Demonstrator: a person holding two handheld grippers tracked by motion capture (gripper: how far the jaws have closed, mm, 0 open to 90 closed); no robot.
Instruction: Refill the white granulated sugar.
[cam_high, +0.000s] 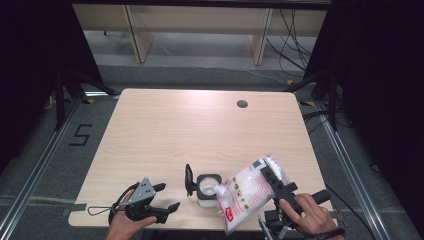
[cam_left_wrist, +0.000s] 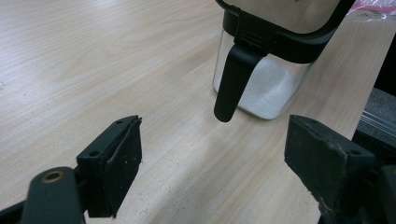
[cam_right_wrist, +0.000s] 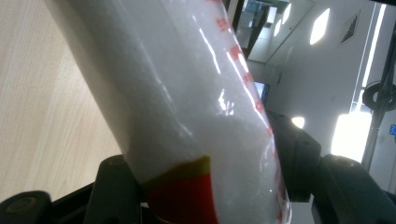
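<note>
- The right gripper (cam_high: 278, 186) is clamped on a clear plastic bag (cam_high: 246, 192) of white grains with red print, tilted over the open square jar (cam_high: 208, 188) near the table's (cam_high: 165, 130) front edge.
- The left gripper (cam_high: 165, 197) sits nearby, jaws wide apart, holding nothing.

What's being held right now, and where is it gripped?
The right gripper clamps a bag of white granules across its lower body, near the red end. The left gripper holds nothing.

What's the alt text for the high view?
The right tongs grip a clear bag of white granules, tilted with its corner over an open glass jar near the wooden table's front edge. The left tongs rest open left of the jar.
</note>
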